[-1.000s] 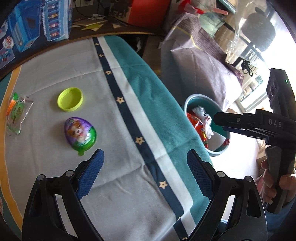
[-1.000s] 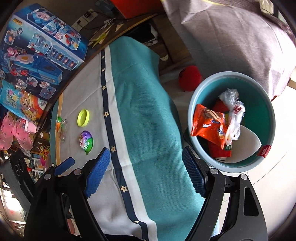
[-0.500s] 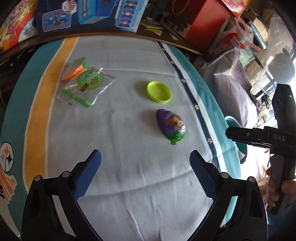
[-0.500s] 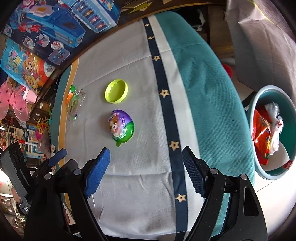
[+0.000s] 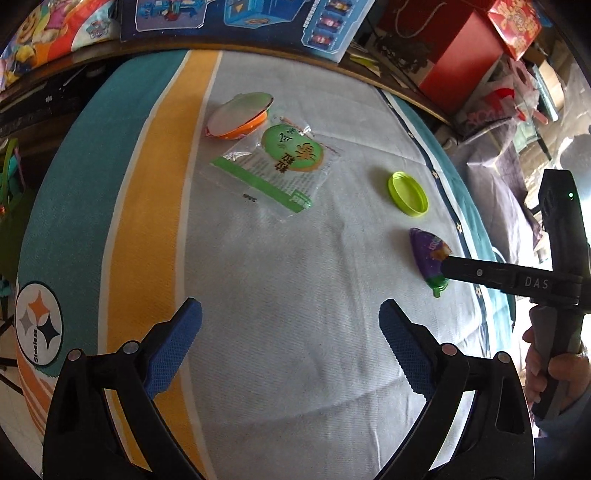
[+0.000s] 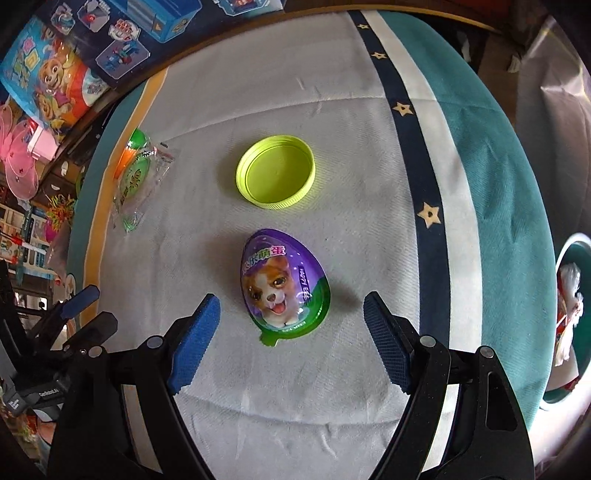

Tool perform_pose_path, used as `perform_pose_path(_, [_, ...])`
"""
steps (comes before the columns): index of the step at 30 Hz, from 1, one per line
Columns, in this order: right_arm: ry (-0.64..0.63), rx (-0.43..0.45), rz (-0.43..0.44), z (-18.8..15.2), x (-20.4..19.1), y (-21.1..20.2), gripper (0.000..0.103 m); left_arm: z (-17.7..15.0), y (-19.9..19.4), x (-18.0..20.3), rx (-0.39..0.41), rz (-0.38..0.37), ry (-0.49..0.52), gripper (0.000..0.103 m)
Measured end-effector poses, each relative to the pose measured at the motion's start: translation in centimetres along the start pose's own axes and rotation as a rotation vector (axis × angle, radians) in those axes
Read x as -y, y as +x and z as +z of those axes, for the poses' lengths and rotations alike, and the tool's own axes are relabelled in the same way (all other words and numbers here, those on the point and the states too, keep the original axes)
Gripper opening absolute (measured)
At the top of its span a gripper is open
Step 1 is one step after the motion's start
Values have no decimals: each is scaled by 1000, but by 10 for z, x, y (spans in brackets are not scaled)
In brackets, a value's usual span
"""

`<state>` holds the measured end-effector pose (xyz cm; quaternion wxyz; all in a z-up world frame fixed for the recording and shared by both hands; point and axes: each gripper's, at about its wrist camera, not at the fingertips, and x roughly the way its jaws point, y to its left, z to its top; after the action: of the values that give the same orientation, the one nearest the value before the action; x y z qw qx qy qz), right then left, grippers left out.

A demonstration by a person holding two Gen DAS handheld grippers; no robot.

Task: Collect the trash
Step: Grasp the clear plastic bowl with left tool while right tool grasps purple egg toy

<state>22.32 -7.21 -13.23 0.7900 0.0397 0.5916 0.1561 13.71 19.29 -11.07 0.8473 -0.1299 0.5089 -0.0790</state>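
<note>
A purple and green toy egg pack point(image 6: 284, 284) lies on the white cloth, just ahead of and between the fingers of my open, empty right gripper point(image 6: 291, 336). It also shows in the left wrist view point(image 5: 428, 254), partly behind the right gripper's tip. A lime lid point(image 6: 275, 171) point(image 5: 408, 192) lies beyond it. A clear green snack wrapper point(image 5: 280, 166) point(image 6: 138, 184) and an orange and white shell point(image 5: 240, 114) lie further left. My left gripper point(image 5: 290, 347) is open and empty, above bare cloth short of the wrapper.
The teal trash bin point(image 6: 570, 325) with wrappers inside stands off the table's right edge. Toy boxes point(image 5: 236, 22) line the far edge. A red box point(image 5: 454, 48) and a grey cushion point(image 5: 495, 173) are at the right.
Both grippers swung left from the bin toward the table. The right gripper has closed in over the egg pack; the left now faces the wrapper. Both stayed open.
</note>
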Motion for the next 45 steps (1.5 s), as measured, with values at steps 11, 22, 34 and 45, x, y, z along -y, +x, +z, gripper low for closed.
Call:
perform_pose_path(11, [-149, 16, -124, -1, -27, 6, 44, 6, 3, -7, -2, -11, 8, 97])
perform_pose_path(22, [-138, 51, -11, 39, -49, -20, 44, 38, -1, -25, 37, 19, 30, 97])
perform_pose_path(34, [-86, 42, 66, 95, -58, 0, 44, 121, 18, -45, 124, 37, 85, 96])
perform_pose_path(45, [-65, 37, 60, 120, -57, 17, 44, 143, 59, -42, 74, 18, 101, 78])
